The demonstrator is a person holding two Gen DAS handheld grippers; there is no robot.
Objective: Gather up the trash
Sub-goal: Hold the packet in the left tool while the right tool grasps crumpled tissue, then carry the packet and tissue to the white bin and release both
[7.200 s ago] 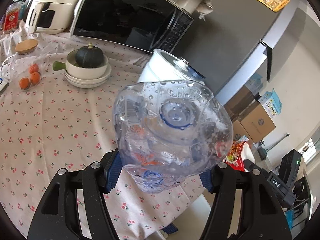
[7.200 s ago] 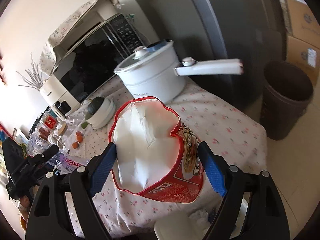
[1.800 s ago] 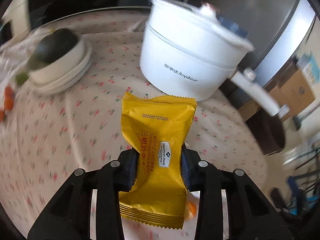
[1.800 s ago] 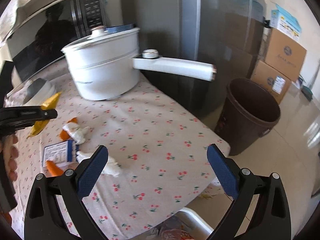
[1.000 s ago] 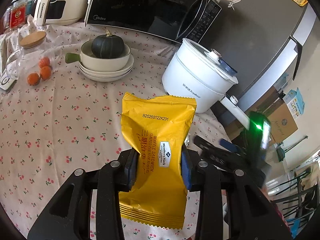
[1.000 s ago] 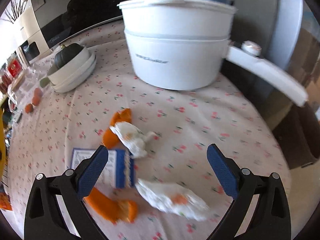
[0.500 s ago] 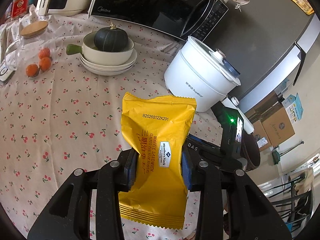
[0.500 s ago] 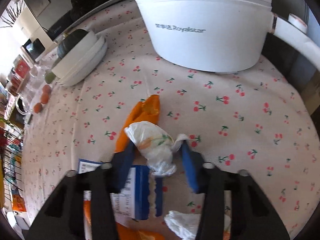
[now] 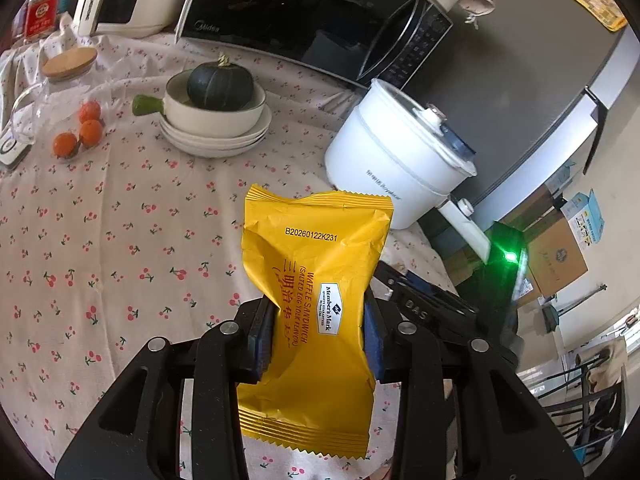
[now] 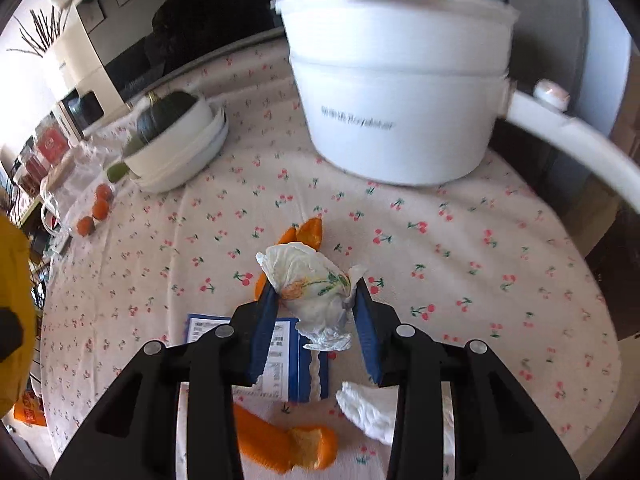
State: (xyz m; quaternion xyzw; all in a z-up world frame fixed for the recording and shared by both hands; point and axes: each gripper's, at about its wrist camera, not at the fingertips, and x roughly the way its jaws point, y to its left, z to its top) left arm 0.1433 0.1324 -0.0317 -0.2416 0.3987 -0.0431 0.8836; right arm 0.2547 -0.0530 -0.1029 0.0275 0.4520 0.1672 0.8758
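Observation:
My left gripper (image 9: 318, 336) is shut on a yellow snack wrapper (image 9: 312, 304) and holds it above the cherry-print tablecloth (image 9: 100, 248). My right gripper (image 10: 316, 308) is shut on a crumpled white tissue (image 10: 314, 290), held just above the table. Under it lie orange peel pieces (image 10: 310, 232), a blue and white packet (image 10: 280, 360), another tissue (image 10: 366, 410) and a larger peel (image 10: 288, 442). The right gripper's black body shows in the left wrist view (image 9: 432, 308), below and right of the wrapper.
A white electric pot (image 10: 396, 96) with a long handle (image 10: 576, 144) stands behind the trash. A bowl with a dark squash (image 9: 218, 100) sits on stacked plates, with small oranges (image 9: 78, 130) to its left. A microwave (image 9: 304, 20) is at the back. Cardboard boxes (image 9: 556, 256) stand on the floor.
My right gripper has closed on the white tissue and lifted it slightly off the peel. The left gripper still holds the yellow wrapper, moved a little.

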